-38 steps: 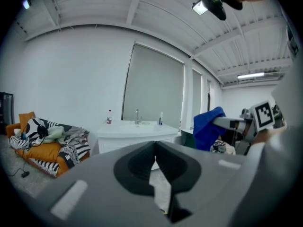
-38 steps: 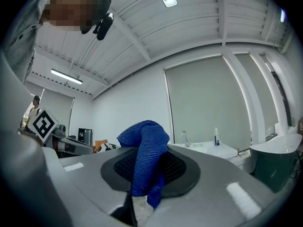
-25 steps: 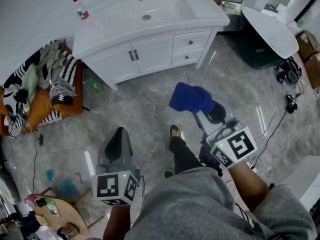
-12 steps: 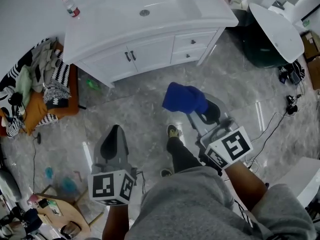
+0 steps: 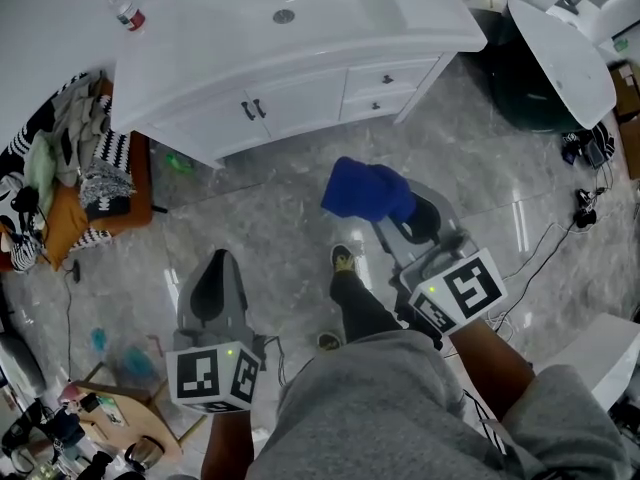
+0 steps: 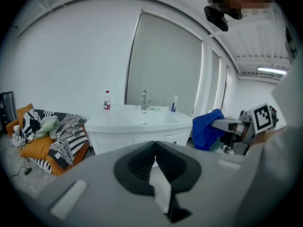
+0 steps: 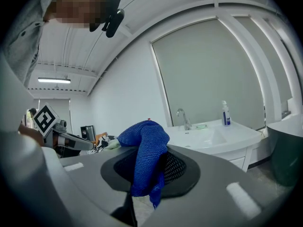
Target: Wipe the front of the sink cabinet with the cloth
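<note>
The white sink cabinet stands at the top of the head view, its two doors and two drawers facing the person. The blue cloth is well clear of that cabinet front, out over the grey marble floor in front of the drawer side, and it touches no part of the cabinet. The right gripper has its jaws clenched on the cloth, which bunches up above them and hangs down between them in the right gripper view. The left gripper is lower in the head view, farther from the cabinet than the right one and in front of its door side. Its jaws are closed tip to tip with nothing between them, and only floor shows through the gap behind the tips. On the cabinet's countertop, a clear bottle with a red cap stands at the left end and a faucet stands behind the basin, with a pump bottle to the right of the faucet. A heap of clothes on an orange cushion lies beside the cabinet's left end. The person's dark-trousered leg and shoe stand on the floor in front of the cabinet, between the two grippers.
</note>
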{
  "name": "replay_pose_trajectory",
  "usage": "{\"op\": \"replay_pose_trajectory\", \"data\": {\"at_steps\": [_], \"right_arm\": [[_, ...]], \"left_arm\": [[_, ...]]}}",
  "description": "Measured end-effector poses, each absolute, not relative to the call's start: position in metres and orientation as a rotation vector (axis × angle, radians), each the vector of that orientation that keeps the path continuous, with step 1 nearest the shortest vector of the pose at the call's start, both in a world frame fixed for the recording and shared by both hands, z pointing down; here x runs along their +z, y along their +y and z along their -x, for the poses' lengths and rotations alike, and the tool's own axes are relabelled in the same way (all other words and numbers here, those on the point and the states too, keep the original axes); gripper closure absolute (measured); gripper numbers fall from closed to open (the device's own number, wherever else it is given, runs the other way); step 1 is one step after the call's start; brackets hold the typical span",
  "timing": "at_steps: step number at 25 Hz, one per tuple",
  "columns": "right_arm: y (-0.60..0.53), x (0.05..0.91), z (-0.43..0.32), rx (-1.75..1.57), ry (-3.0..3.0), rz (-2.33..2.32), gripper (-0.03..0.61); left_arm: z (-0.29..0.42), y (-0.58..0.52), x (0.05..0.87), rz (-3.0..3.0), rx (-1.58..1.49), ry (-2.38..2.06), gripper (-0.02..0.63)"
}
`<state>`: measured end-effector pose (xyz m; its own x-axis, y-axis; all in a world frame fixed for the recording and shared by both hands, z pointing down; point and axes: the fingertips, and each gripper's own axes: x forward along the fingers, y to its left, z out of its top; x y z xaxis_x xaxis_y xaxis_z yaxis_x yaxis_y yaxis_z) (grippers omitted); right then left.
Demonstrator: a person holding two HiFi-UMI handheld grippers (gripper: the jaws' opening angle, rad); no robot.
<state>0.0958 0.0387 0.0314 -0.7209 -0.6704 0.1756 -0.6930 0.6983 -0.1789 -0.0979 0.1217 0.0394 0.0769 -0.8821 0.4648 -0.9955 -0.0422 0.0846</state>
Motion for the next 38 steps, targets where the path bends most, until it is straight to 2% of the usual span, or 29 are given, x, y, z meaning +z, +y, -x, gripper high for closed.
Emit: {"op": "replay_pose_trajectory", "data": {"at_steps": [38], "right_arm": [[-0.061, 0.054, -0.109, 0.466, -2.815, -1.086, 0.485]], "left_arm": [[0.082, 0.030, 0.048, -1.910, 0.470, -1.880, 0.603]]}}
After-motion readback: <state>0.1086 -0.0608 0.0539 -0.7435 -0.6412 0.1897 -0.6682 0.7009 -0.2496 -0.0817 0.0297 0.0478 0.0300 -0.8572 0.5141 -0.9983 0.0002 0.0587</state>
